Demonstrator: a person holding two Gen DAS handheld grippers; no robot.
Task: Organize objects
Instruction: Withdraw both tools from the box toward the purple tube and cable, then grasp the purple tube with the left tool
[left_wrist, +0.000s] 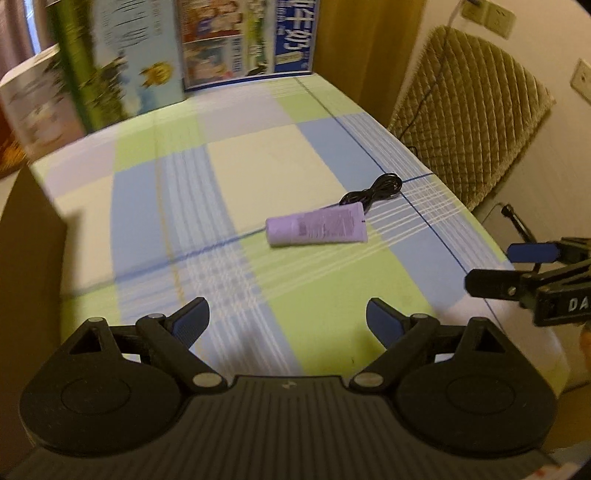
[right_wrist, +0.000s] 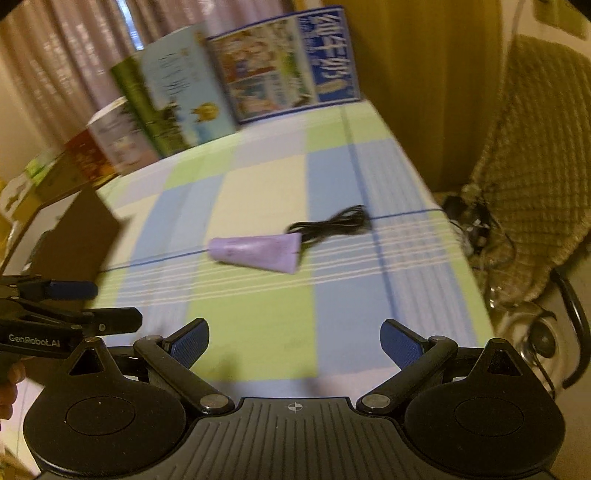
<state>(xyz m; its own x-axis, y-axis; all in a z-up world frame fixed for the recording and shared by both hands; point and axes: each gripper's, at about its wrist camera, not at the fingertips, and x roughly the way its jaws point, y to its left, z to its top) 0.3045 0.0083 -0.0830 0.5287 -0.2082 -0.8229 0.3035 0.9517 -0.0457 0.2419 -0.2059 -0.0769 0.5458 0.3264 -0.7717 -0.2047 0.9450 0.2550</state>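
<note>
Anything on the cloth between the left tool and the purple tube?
Nothing: only bare checked tablecloth lies between the open left tool and the purple tube, seen in the left wrist view.

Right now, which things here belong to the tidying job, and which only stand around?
For the job:
- purple tube
- black cable

Just around:
- printed boxes at the far edge
- checked cloth
- padded chair
</note>
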